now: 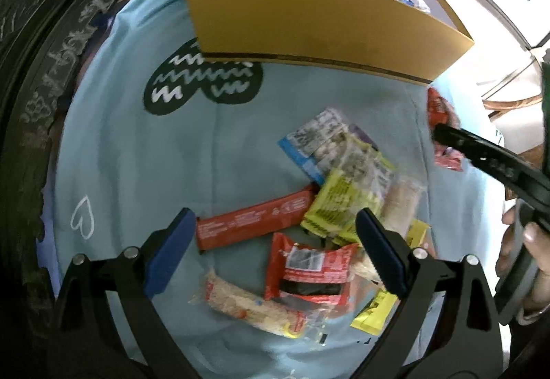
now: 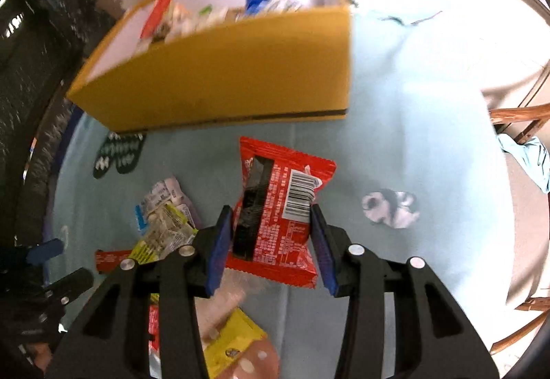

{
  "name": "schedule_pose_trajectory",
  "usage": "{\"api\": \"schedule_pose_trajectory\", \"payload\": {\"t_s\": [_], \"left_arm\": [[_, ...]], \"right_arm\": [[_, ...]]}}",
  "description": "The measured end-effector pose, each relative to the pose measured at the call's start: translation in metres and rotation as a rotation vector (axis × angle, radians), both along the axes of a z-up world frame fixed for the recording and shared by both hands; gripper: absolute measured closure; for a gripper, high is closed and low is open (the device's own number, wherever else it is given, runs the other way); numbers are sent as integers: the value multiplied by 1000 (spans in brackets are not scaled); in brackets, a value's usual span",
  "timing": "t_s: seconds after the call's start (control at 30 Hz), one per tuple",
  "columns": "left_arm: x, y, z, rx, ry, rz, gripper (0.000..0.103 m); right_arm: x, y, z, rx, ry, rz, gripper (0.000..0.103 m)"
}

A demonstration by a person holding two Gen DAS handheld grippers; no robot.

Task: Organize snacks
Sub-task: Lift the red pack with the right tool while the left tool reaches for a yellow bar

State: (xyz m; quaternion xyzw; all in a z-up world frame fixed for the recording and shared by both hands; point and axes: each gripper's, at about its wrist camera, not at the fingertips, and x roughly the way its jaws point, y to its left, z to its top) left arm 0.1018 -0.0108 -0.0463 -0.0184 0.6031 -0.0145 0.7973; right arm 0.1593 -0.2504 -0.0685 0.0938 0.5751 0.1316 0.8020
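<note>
My left gripper (image 1: 275,221) hangs open above a heap of snacks on the light blue cloth (image 1: 137,155). Between its blue pads (image 1: 172,241) lie a long red bar (image 1: 254,221) and a red packet (image 1: 309,265). Yellow-green packets (image 1: 340,203) and a blue-white packet (image 1: 316,138) lie just beyond. My right gripper (image 2: 270,210) has its pads against the two sides of a red packet with a barcode (image 2: 285,207). That same gripper (image 1: 443,138) shows at the right edge of the left wrist view. The yellow box (image 1: 309,28) (image 2: 223,76) stands behind with several snacks inside.
Dark carved furniture (image 1: 34,69) borders the cloth on the left. A wooden chair (image 2: 515,118) stands off the right edge. A panda print (image 2: 392,209) and a dark wavy print (image 1: 202,83) mark the cloth. A person's hand (image 1: 526,241) holds the right gripper.
</note>
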Motion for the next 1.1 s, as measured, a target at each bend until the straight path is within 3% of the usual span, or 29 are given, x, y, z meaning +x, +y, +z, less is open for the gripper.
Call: {"api": "schedule_pose_trajectory", "payload": {"t_s": [0.2, 0.5, 0.63, 0.7, 0.8, 0.93, 1.1], "left_arm": [[-3, -28, 2, -9, -7, -75, 8], [-20, -95, -13, -72, 12, -249, 10], [-21, -113, -28, -90, 49, -269, 31], [-19, -117, -37, -104, 74, -256, 33], [-16, -120, -48, -118, 111, -238, 47], [-16, -121, -55, -104, 117, -230, 57], [-14, -113, -58, -160, 112, -213, 61]], "right_arm": [[-14, -27, 21, 40, -29, -17, 58], [-37, -45, 25, 62, -16, 3, 58], [-42, -56, 23, 80, -6, -4, 58], [-44, -64, 22, 85, -1, -12, 58], [-48, -76, 20, 94, 8, -25, 58], [-50, -90, 16, 111, 26, -38, 58], [-51, -97, 16, 132, 28, -29, 58]]}}
